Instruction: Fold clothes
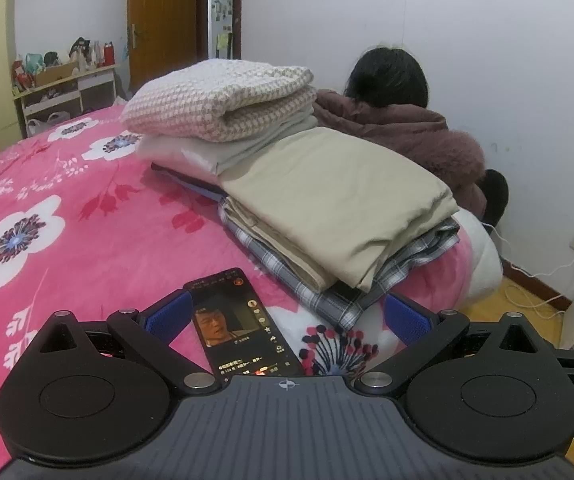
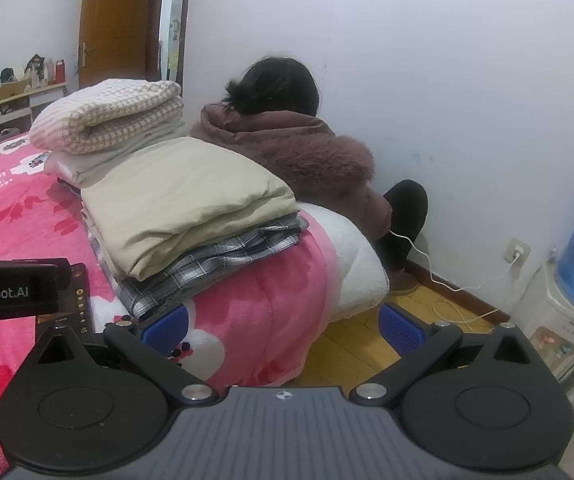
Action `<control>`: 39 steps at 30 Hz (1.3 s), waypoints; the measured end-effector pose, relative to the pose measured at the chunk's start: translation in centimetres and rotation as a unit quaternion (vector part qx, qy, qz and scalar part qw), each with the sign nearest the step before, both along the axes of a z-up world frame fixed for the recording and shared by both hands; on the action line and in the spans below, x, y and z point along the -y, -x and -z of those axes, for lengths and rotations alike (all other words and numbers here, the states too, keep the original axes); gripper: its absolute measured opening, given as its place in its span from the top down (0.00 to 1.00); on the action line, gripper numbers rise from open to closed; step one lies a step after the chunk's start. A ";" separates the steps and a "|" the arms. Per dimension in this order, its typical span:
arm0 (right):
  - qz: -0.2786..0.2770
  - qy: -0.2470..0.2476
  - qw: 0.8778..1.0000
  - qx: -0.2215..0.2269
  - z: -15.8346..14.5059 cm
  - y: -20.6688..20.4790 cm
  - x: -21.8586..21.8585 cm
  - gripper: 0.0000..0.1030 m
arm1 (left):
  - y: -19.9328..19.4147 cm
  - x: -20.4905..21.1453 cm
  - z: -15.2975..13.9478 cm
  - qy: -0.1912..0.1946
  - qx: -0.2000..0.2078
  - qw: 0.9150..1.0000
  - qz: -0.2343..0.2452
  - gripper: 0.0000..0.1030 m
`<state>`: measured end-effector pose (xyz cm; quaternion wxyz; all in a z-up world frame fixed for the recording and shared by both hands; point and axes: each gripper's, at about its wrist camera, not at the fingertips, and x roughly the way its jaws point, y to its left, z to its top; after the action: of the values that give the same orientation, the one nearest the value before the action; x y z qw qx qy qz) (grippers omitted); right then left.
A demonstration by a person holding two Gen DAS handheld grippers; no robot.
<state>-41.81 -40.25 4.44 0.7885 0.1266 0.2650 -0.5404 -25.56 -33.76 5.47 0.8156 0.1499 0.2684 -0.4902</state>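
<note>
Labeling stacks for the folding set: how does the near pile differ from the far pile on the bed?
The near pile has a smooth beige cloth on top over a grey plaid piece; the far pile is topped by a pink-and-white checked knit. The near pile lies flatter and wider; the far pile stands taller and its top piece is rolled thick. Both are folded and rest on the pink floral blanket, touching each other.
</note>
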 end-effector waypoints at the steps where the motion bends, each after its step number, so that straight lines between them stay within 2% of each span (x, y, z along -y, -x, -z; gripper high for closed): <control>1: 0.000 0.000 1.000 0.000 0.0 0.0 0.0 0.00 | 0.0 0.0 0.0 0.001 0.001 1.000 0.000 0.00; 39: -0.011 0.004 1.000 -0.010 -0.1 -1.0 -0.4 0.00 | -0.7 -0.1 0.4 0.000 -0.008 1.000 -0.009 0.00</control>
<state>-40.82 -39.89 4.58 0.7921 0.1151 0.2715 -0.5344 -24.82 -33.66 5.11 0.8179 0.1438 0.2765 -0.4836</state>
